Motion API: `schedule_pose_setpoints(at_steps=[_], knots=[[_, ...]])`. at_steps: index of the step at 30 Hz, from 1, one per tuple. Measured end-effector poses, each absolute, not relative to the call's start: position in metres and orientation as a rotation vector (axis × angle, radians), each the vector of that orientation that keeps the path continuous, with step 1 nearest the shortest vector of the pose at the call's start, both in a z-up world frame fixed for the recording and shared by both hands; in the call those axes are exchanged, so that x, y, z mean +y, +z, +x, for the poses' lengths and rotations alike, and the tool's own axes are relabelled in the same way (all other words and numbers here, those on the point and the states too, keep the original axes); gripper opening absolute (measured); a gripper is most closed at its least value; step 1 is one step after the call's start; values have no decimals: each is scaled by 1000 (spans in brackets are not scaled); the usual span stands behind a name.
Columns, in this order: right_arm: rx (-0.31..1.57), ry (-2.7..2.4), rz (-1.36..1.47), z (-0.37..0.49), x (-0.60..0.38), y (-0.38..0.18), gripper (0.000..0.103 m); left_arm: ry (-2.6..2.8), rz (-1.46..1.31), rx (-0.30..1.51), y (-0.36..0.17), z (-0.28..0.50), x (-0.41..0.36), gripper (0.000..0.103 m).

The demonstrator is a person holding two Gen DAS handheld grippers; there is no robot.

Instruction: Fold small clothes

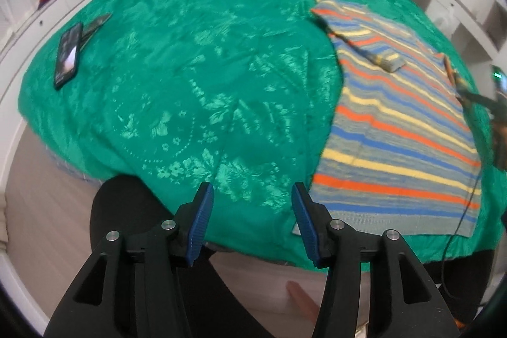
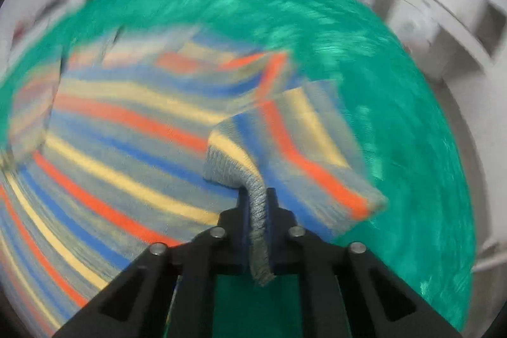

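Right gripper (image 2: 257,195) pinches the striped knit sweater's (image 2: 126,148) ribbed cuff (blurred); left gripper (image 1: 252,192) spread, empty.

Motion-blurred striped sweater (image 2: 126,129), green bedspread (image 2: 396,116)

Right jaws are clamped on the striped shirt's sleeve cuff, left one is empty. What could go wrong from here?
1. The right gripper pinches only the ribbed cuff of the striped shirt; a pull might slip it free.
2. With the left gripper open over the green bedspread, nothing pins the shirt, so it may drag instead of folding.
3. A thin cable crosses the shirt's right edge and could snag.
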State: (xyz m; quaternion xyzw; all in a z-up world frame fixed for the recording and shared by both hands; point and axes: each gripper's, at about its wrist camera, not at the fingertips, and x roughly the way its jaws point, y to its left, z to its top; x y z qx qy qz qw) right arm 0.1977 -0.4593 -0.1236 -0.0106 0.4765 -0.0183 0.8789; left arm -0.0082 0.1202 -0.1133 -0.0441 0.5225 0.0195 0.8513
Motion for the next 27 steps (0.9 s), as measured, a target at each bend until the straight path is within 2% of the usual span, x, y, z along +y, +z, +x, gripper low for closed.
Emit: schedule_pose_setpoints(at_steps=[4,7,14,20,22,24,27], knots=[[955,-214,247,165,-571,-90,4,21,-106,1113,-115,5,114,53],[997,-297,330,144,-623,-92,4,-23,-90,1109,-111,12,92,53],[1067,-359,423,131,-644,-129,4,-99,-45,1081,-93,11,49,53],[1075,-381,487,122,-658,-153,3,-38,-57,1098,-101,4,81,50],[1064,-357,512,120,-660,-150,5,-22,-69,1108,-107,2,91,50],[1046,-354,553,112,-667,-145,15,-11,-68,1116,-110,0,96,50],[987,-407,561,93,-676,-126,17,-5,-55,1116,-112,0,96,53]])
